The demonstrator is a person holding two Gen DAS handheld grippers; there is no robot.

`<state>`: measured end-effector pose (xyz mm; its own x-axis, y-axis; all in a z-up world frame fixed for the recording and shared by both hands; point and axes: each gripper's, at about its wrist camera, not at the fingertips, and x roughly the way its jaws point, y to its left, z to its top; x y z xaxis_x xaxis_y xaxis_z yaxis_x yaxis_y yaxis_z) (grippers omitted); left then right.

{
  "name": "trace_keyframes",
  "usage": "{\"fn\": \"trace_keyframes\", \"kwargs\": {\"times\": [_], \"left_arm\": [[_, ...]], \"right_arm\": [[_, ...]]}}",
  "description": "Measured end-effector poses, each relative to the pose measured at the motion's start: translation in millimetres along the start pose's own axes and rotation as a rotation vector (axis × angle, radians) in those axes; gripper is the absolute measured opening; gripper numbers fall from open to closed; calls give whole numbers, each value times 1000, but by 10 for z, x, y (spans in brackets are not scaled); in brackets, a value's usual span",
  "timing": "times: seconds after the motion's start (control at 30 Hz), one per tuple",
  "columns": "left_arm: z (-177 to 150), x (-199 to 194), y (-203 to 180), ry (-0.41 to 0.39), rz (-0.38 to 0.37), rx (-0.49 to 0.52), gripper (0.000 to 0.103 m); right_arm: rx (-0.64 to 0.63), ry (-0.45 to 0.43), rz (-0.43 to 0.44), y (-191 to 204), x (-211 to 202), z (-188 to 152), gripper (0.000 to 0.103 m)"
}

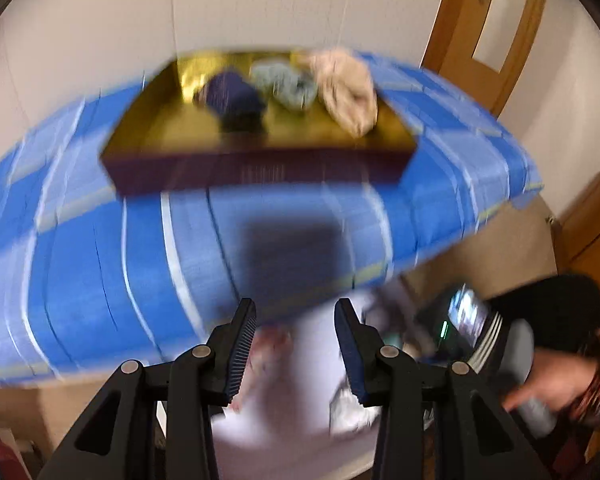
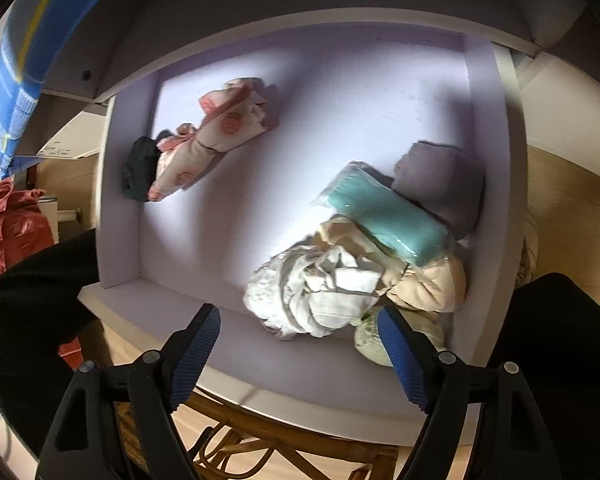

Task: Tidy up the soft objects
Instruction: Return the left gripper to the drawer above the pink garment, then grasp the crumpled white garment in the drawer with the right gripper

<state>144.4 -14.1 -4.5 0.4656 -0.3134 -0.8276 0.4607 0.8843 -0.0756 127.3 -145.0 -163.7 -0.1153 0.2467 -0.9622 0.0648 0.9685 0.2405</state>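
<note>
The right gripper (image 2: 300,356) is held open and empty above the white cloth (image 2: 312,296). The left gripper (image 1: 296,352), narrowly parted, holds nothing. One garment should be pinched cleanly.

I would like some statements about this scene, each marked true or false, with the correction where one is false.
1. The gold-lined tray on the blue checked cloth holds three soft items. True.
2. The teal packet lies alone on the left side of the lavender box. False: it rests on the pile at the right, against the grey folded cloth.
3. The right gripper grips the white crumpled cloth. False: its jaws are apart and nothing is between them.
4. A pink-patterned cloth lies next to a dark item at the box's left. True.
5. The left gripper holds a navy bundle. False: its jaws are empty; the navy bundle is in the tray.
</note>
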Motion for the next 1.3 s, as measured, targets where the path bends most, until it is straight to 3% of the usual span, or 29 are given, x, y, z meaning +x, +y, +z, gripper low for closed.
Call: {"fn": "trace_keyframes", "kwargs": {"times": [0.2, 0.37, 0.63, 0.73, 0.83, 1.0, 1.07, 1.17, 1.3], "left_arm": [[-607, 515, 166, 164, 6, -141, 41], [-944, 821, 368, 254, 59, -282, 41], [-1006, 878, 550, 266, 88, -382, 41], [-1031, 862, 620, 267, 96, -409, 41], [-1068, 874, 691, 281, 112, -436, 41], [-1141, 903, 801, 304, 122, -491, 41], [-1159, 923, 829, 312, 125, -508, 41], [-1166, 941, 840, 322, 121, -522, 41], [-1170, 959, 837, 330, 125, -519, 41]], "right_arm": [[25, 17, -20, -82, 41, -30, 84], [74, 77, 67, -125, 156, -118, 85], [113, 212, 119, 62, 658, -91, 85], [95, 243, 84, 155, 846, -43, 84], [-4, 151, 12, 344, 833, 119, 77], [-98, -11, 9, 564, 513, 232, 75], [-45, -5, -15, 482, 510, 207, 75], [124, 50, 48, 246, 627, 166, 75], [243, 68, 107, 114, 727, 175, 75]]}}
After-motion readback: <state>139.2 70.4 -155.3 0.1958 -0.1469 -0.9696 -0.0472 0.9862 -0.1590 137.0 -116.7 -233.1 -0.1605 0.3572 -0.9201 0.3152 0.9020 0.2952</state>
